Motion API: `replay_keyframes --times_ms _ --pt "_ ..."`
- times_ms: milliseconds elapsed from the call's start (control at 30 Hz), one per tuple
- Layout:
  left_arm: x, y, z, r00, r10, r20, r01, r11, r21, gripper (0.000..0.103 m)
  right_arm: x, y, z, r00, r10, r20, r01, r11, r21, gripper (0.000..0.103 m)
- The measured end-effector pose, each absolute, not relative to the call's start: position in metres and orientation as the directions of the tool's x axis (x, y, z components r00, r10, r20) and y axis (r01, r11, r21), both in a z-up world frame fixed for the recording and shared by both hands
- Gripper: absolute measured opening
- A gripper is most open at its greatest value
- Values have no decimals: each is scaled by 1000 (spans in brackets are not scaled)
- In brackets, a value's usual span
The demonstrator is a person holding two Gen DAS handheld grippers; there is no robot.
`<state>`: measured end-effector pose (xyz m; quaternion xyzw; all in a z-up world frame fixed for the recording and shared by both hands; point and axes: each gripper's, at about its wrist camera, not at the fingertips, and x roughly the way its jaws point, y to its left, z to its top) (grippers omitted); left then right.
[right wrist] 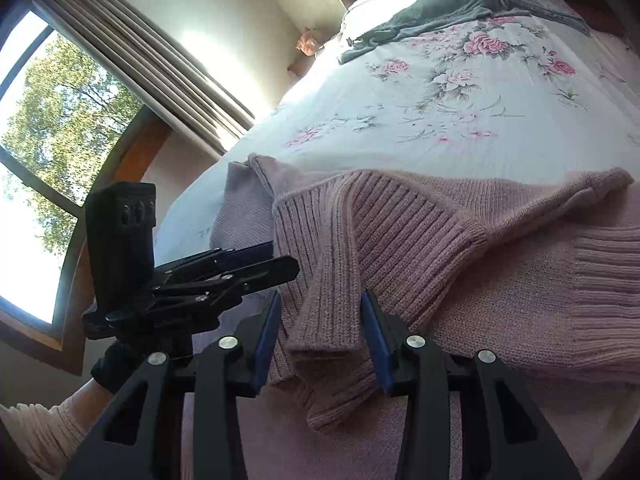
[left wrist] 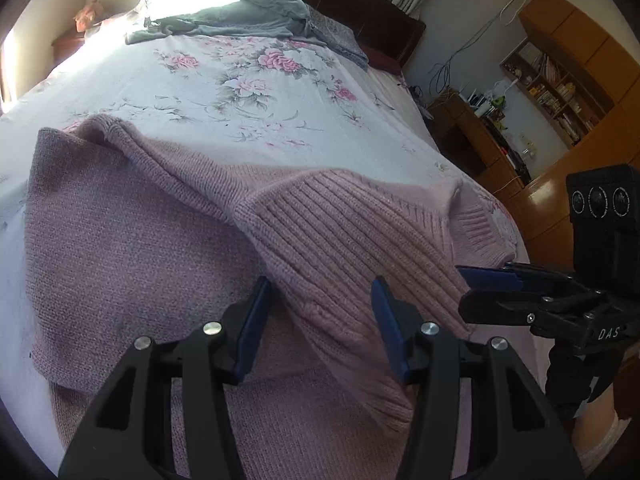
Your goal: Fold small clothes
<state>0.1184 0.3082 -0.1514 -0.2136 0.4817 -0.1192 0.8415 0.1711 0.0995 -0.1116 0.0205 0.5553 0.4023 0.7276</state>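
Pink sweater point(left wrist: 160, 248): near hem cut off by the lower edge in both views. Bed point(left wrist: 260, 92): far end washed out by sunlight. Shelf point(left wrist: 560, 92) contents on the right: too small to identify. Sleeve point(right wrist: 36, 428): cropped at the lower left corner.

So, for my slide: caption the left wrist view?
Open left gripper over a pink ribbed knit sweater on a floral bedsheet.

Dusty-pink ribbed sweater point(left wrist: 160, 240), white pink-floral bedsheet point(left wrist: 240, 92), grey garment point(left wrist: 248, 16)
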Motion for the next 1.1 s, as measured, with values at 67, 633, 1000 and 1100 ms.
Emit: replay_keyframes --times_ms 67,633,1000,1100 --pt "117 304 -161 508 -388 -769 7 895 -446 52 172 95 -130 52 587 -808 -543 695 471 37" --pt "-3 331 -113 500 -273 -822 -131 914 -383 69 101 -11 -74 161 619 -769 -514 717 470 51" --pt "-165 354 -138 358 -215 -909 -352 870 -345 69 -16 -115 -92 168 469 -867 -433 825 363 56" --pt "-186 352 -146 340 -235 -911 -363 861 -358 69 -32 -135 -101 154 455 -877 -391 843 369 56"
